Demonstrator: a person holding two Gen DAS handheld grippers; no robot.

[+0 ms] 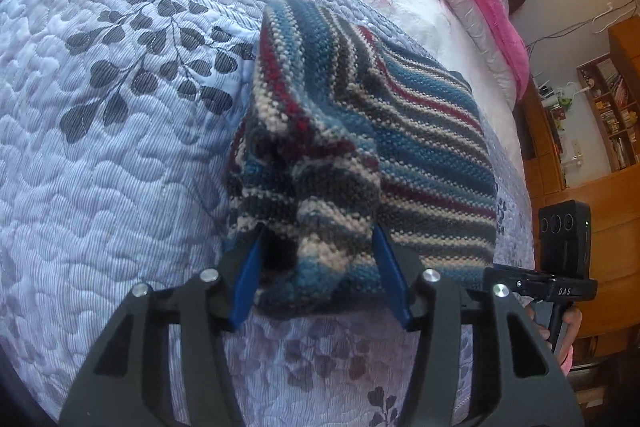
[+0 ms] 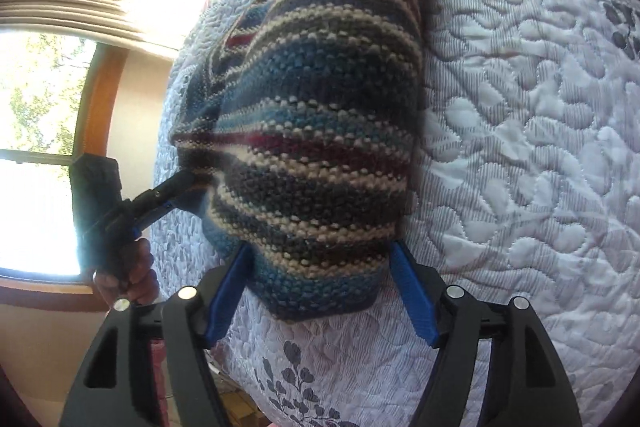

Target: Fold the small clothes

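Centrally, striped knit garment (image 1: 360,131) bunched between left tongs (image 1: 320,267), quilt (image 1: 120,147) beneath

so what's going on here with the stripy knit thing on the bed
A person is folding a small striped knit garment on a quilted bedspread, using a handheld gripper in each hand. The left gripper and the right gripper each have their blue fingers spread open around a bunched edge. The garment looks partly folded.

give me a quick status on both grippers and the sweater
Left gripper open, straddling bunched sweater edge. Right gripper open around its near end. Sweater on quilt. Nothing blocking.
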